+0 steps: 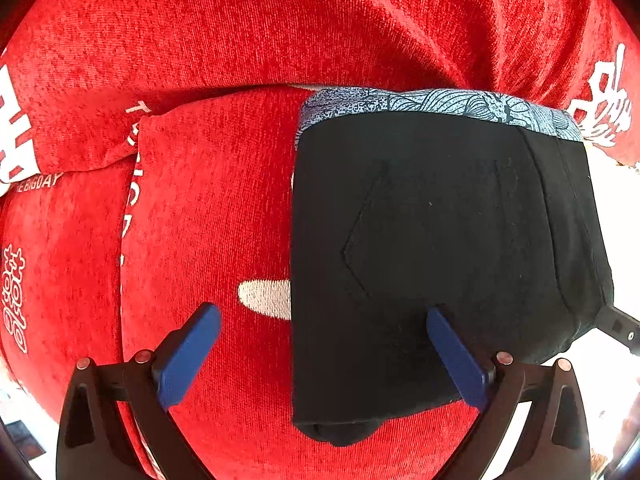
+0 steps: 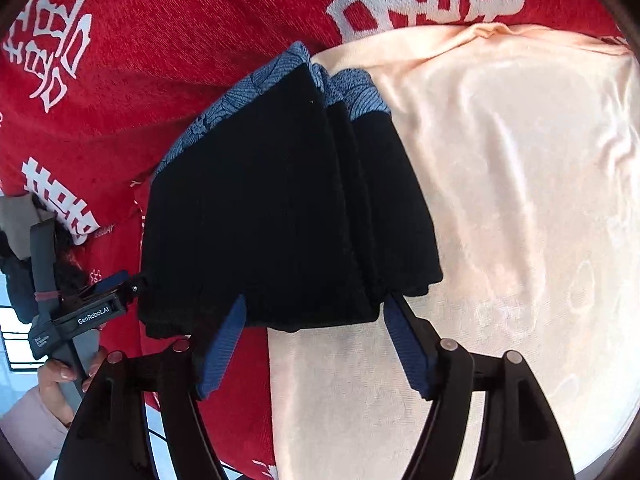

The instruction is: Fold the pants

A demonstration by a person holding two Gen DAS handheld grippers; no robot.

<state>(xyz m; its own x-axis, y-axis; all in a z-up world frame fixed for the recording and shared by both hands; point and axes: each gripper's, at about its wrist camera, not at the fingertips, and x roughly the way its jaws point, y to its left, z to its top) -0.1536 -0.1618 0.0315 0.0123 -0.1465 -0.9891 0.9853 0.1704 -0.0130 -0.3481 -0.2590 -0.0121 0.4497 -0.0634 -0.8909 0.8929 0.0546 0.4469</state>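
The black pants (image 1: 440, 248) lie folded into a compact stack on a red cloth (image 1: 208, 40), with a blue patterned waistband lining (image 1: 440, 102) along the far edge. My left gripper (image 1: 323, 310) is open at the stack's near left side, its right finger (image 1: 452, 352) over the black fabric and its left finger over the red cloth. In the right wrist view the pants (image 2: 280, 220) show several stacked layers. My right gripper (image 2: 315, 299) is open, its fingers straddling the near edge of the stack.
A peach satin cloth (image 2: 520, 200) lies under the right part of the pants. The red cloth (image 2: 140, 80) carries white printed characters. A hand (image 2: 60, 376) holds the left gripper (image 2: 120, 284) at the pants' left edge. A red cushion edge (image 1: 132, 184) runs left of the stack.
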